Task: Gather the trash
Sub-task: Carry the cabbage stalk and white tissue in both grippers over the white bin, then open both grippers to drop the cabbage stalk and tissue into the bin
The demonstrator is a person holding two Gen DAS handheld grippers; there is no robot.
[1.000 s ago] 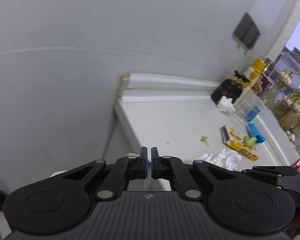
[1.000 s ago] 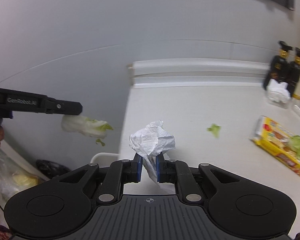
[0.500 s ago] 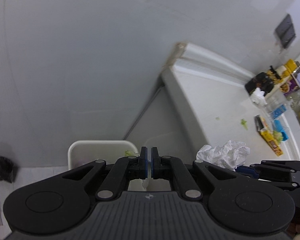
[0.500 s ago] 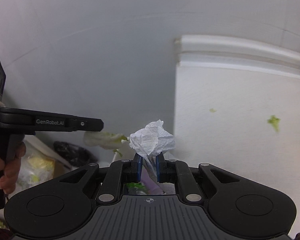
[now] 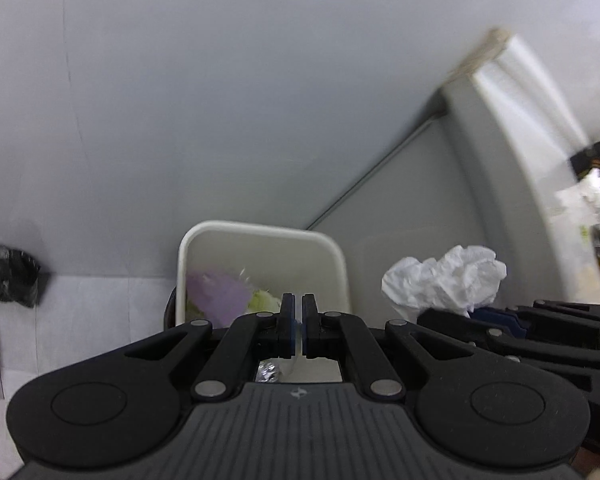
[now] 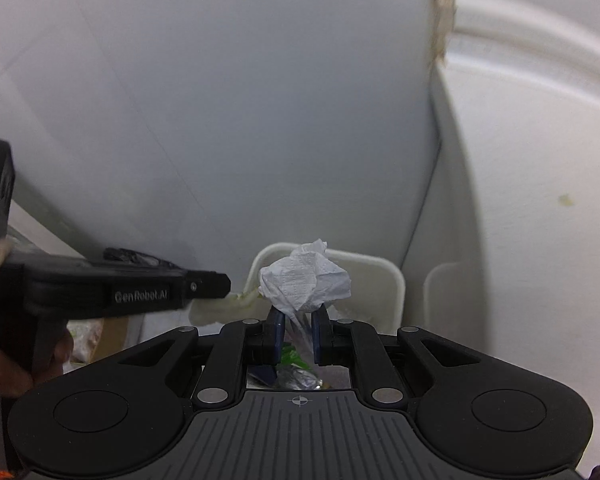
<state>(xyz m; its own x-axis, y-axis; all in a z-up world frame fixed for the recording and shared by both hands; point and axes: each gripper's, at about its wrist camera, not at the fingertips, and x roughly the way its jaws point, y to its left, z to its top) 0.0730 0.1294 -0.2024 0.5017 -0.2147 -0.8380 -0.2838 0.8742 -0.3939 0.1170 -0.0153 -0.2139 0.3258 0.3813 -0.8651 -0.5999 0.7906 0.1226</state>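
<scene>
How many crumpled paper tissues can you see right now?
2: one crumpled tissue clamped in the right hand-held gripper above the white bin; another blurred white wad far off on the counter. More may be hidden.

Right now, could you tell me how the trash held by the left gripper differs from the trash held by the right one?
The left gripper pinches a pale, limp cabbage leaf; the right gripper clamps a white crumpled tissue. The leaf droops sideways; the tissue stands bunched above the pads. Both hang over the cream bin.
</scene>
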